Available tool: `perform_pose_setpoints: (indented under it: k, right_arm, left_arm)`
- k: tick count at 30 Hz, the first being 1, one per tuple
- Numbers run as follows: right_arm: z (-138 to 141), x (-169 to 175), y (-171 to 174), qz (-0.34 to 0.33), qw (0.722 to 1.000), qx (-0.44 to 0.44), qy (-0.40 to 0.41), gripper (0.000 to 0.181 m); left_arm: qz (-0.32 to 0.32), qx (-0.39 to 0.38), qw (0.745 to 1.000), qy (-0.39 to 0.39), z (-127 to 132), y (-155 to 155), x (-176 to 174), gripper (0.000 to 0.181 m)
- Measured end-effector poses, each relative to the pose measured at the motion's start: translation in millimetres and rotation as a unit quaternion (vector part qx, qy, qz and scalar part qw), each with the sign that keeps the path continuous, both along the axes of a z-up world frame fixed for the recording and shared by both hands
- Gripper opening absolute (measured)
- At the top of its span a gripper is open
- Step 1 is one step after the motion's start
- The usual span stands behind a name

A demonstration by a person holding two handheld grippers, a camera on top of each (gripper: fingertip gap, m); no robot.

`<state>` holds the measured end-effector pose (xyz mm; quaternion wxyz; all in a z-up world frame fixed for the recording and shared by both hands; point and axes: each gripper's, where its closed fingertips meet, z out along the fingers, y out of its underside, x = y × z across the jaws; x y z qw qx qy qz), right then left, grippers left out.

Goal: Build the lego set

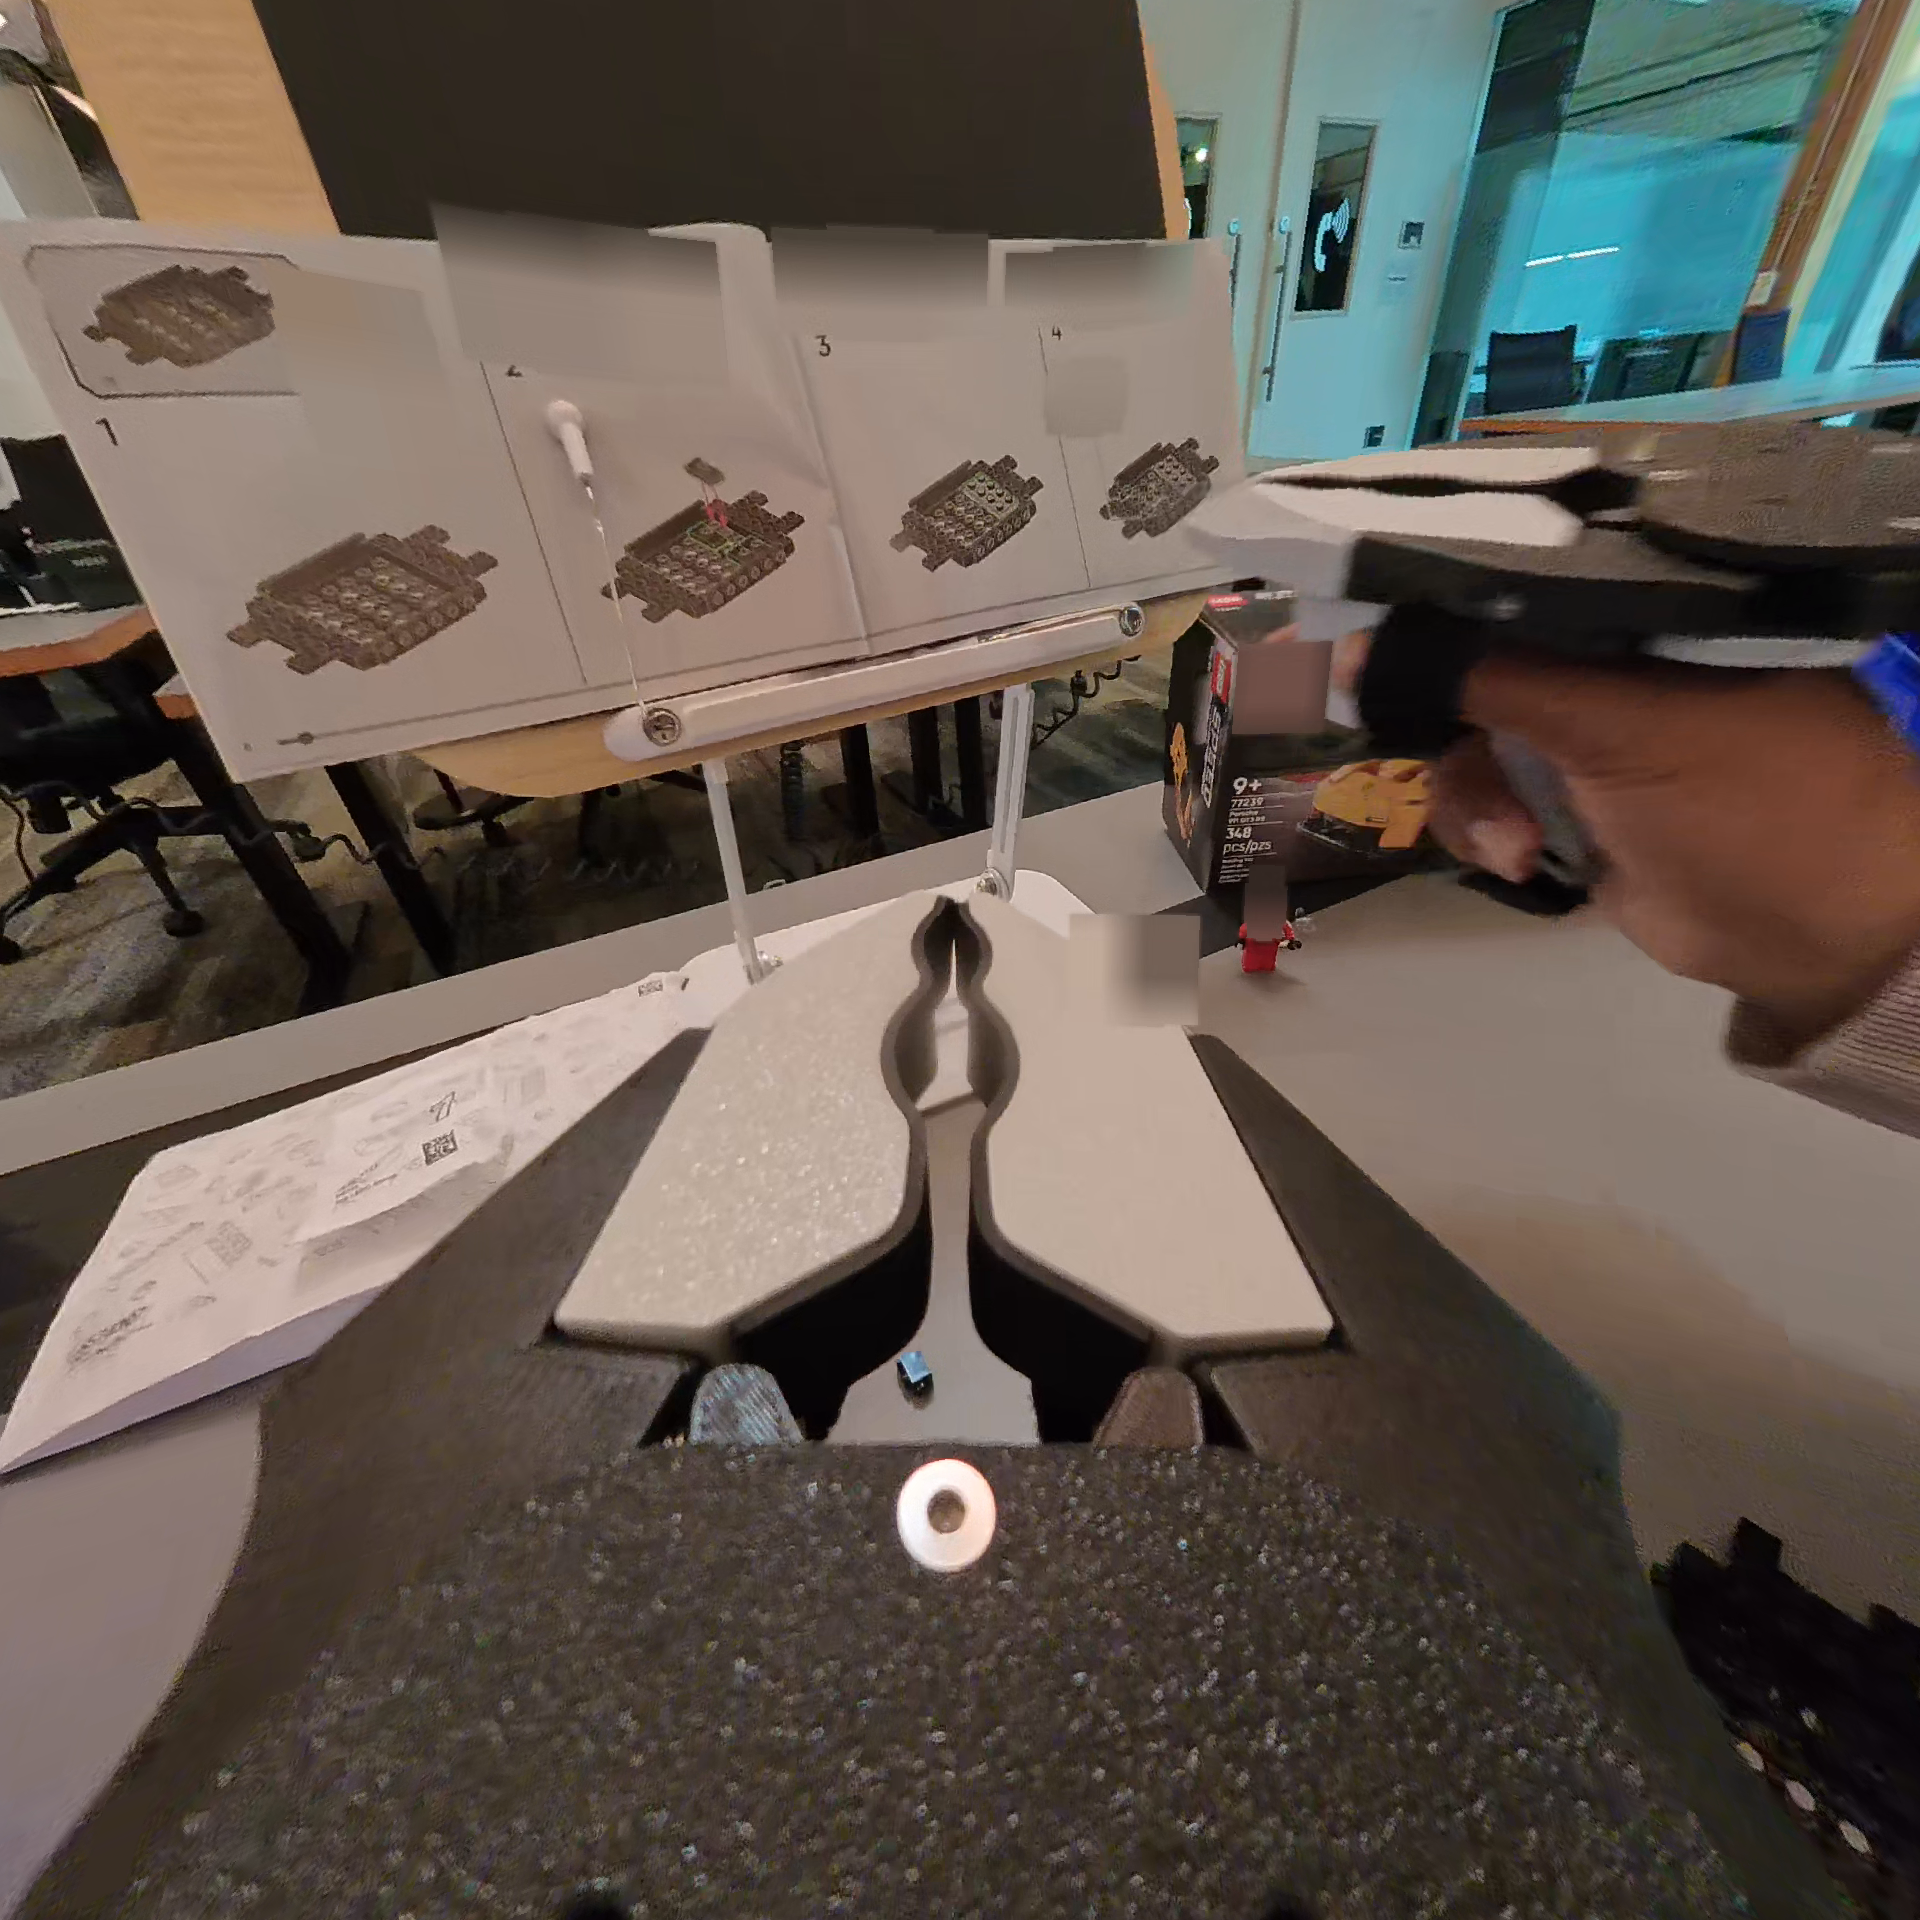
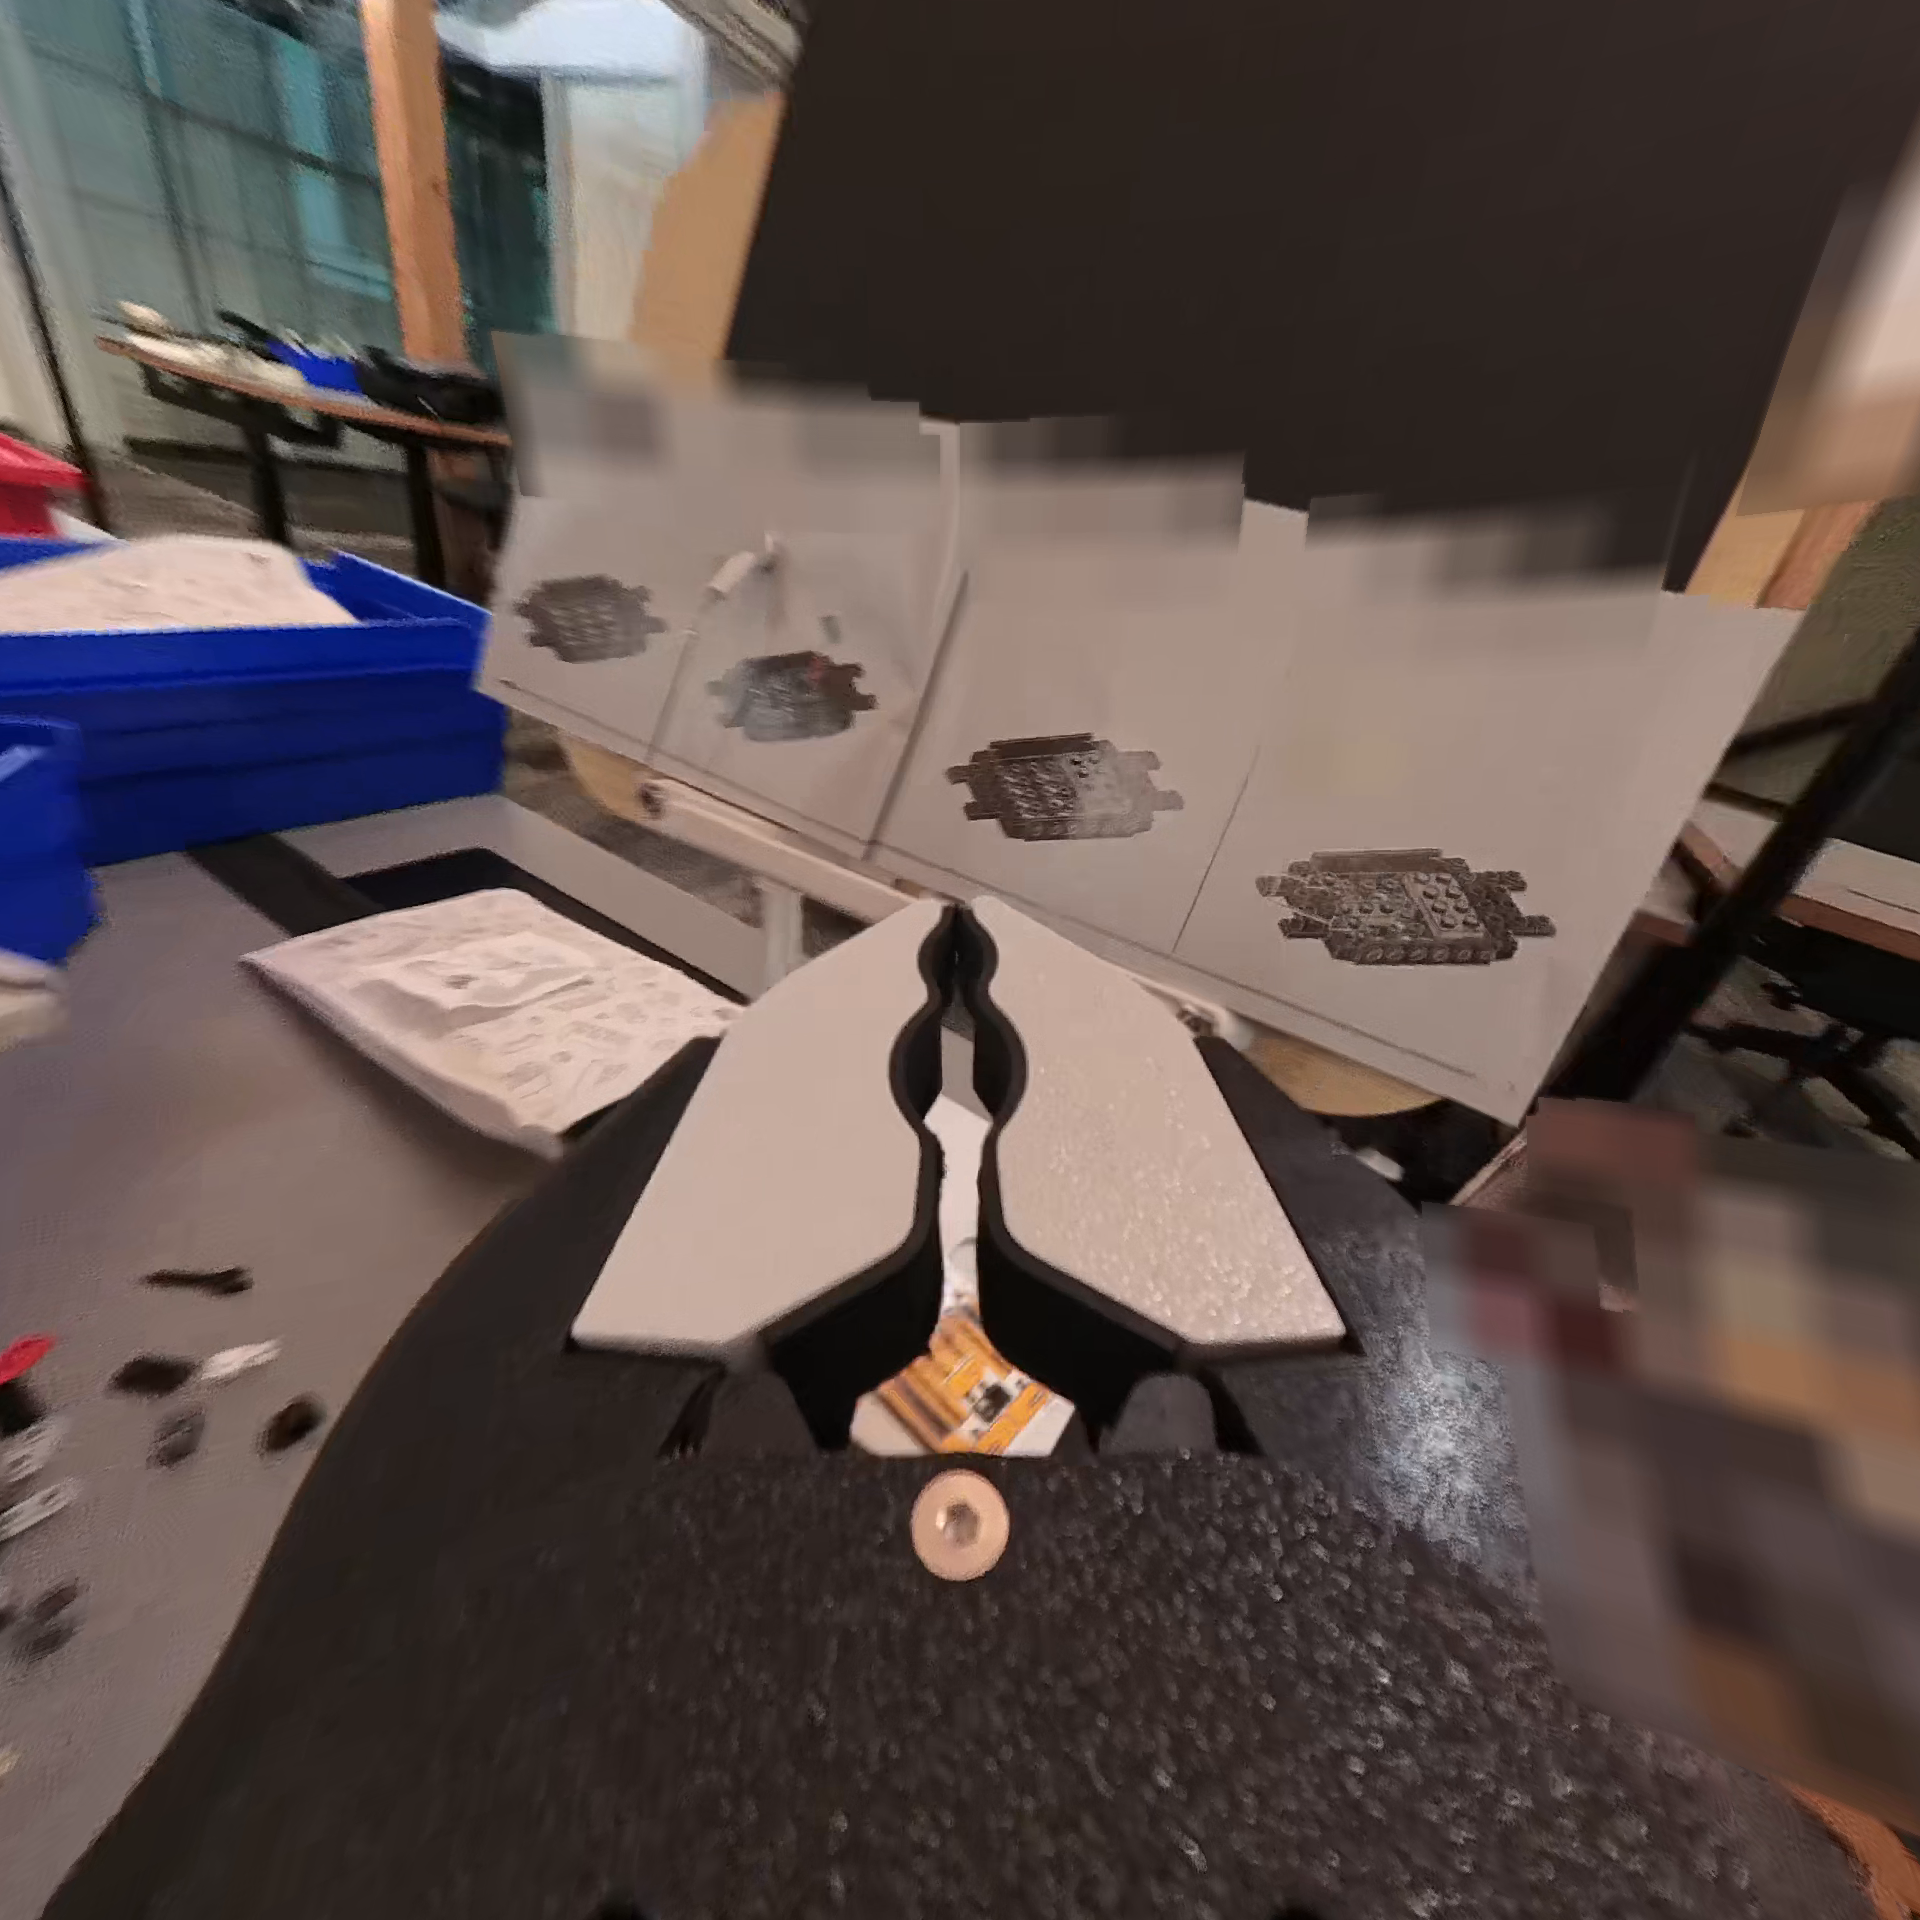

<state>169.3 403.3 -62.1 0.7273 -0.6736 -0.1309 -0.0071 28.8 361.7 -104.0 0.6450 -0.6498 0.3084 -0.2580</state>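
The left tool (image 1: 951, 920) is being held above the grey worktop (image 1: 1455, 1143), with its two tips touching and nothing caught between them. The right tool (image 2: 954, 914) is being held the same way, tips pressed together and nothing gripped. In the left wrist view the right tool (image 1: 1226, 520) is also being seen from the side, up on the right, and a hand (image 1: 1662, 790) is being wrapped around its grip.

An open instruction booklet (image 1: 623, 499) is being held up on a white stand (image 1: 873, 675) at the back of the worktop, and pictures of building steps are being shown on its pages. A white paper bag (image 1: 260, 1236) with printed brick drawings is lying flat on the worktop, to the left of both tools. The lego box (image 1: 1288, 790) is standing at the back right, and a small red figure (image 1: 1262, 951) is standing just in front of it.

Small loose lego pieces (image 2: 177, 1403), mostly black, are being seen blurred on the worktop at the far left of the right wrist view. Blue bins (image 2: 260, 707) are being stacked behind them.
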Motion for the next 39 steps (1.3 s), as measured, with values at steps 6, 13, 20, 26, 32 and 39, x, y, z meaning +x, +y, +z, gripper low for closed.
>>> perform_pose_setpoints:
  k: [6, 13, 20, 26, 32, 39]
  right_arm:
    - [-12, 0, -87, 0.024, 0.999, -0.014, 0.016, 0.0]
    - [-72, 9, -152, 0.027, 0.997, -0.074, 0.005, 0.004]
    - [-89, 21, -161, 0.029, 0.996, -0.08, 0.0, 0.006]
    - [-86, 23, -164, 0.047, 0.996, -0.074, 0.008, 0.007]
    - [-87, 23, -164, 0.058, 0.995, -0.078, 0.01, 0.006]
    - [-97, 18, -163, 0.06, 0.994, -0.093, -0.004, 0.005]
  left_arm:
    - [-0.008, 0.005, 1.0, 0.007, -2, -4, 2, 0.0]
    - [-0.01, 0.008, 1.0, 0.009, 6, -2, -4, 0.0]
    - [-0.023, -0.004, 0.997, 0.07, 24, 6, -40, 0.0]
    - [-0.018, -0.063, 0.977, 0.202, 6, 9, -88, 0.013]
    - [-0.014, -0.146, 0.94, 0.308, -62, 1, -121, 0.034]
    - [0.062, -0.115, 0.922, 0.365, -88, -11, -150, 0.046]
